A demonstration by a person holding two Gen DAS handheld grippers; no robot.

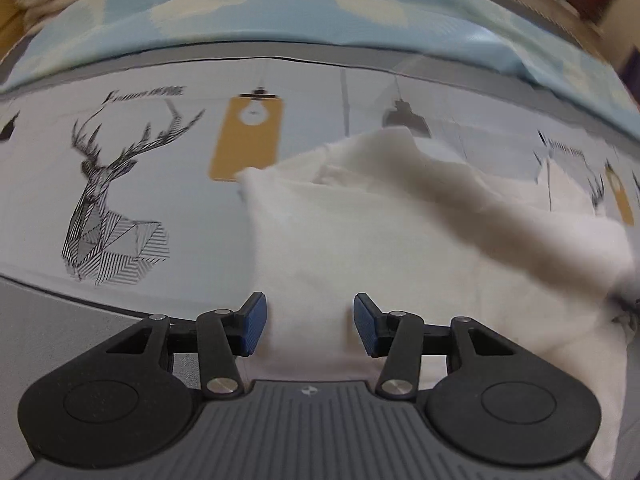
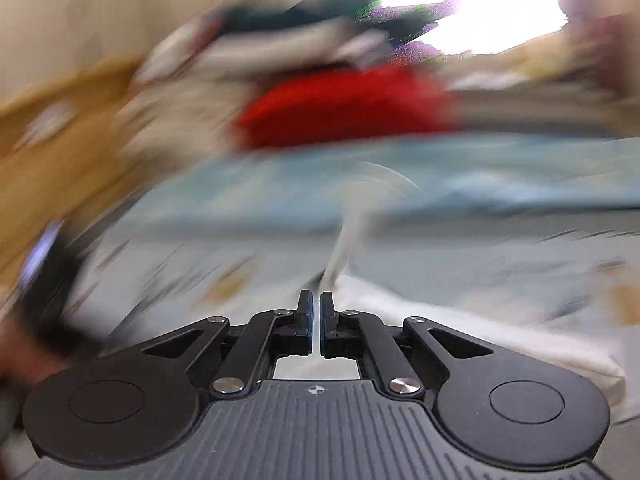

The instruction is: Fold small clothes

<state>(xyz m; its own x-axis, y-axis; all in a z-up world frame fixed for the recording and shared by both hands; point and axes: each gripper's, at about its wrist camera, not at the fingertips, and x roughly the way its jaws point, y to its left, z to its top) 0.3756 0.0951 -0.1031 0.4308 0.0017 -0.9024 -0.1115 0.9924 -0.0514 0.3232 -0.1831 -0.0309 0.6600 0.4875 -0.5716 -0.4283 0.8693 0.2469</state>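
White cloth (image 1: 360, 248) lies on the bed sheet (image 1: 180, 184) right under my left tool (image 1: 310, 322), spread and empty, nearer than my right tool (image 2: 316, 312), pressed together, possibly pinching a cloth strip.

Bare deer-print sheet (image 1: 120, 184) left of white garment (image 1: 360, 248); blue quilt (image 1: 280, 12) behind.

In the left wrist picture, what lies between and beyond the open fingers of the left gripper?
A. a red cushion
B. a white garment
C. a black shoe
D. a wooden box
B: the blue-padded fingers of the left gripper stand apart over the white garment, which lies crumpled on the grey sheet printed with a deer.
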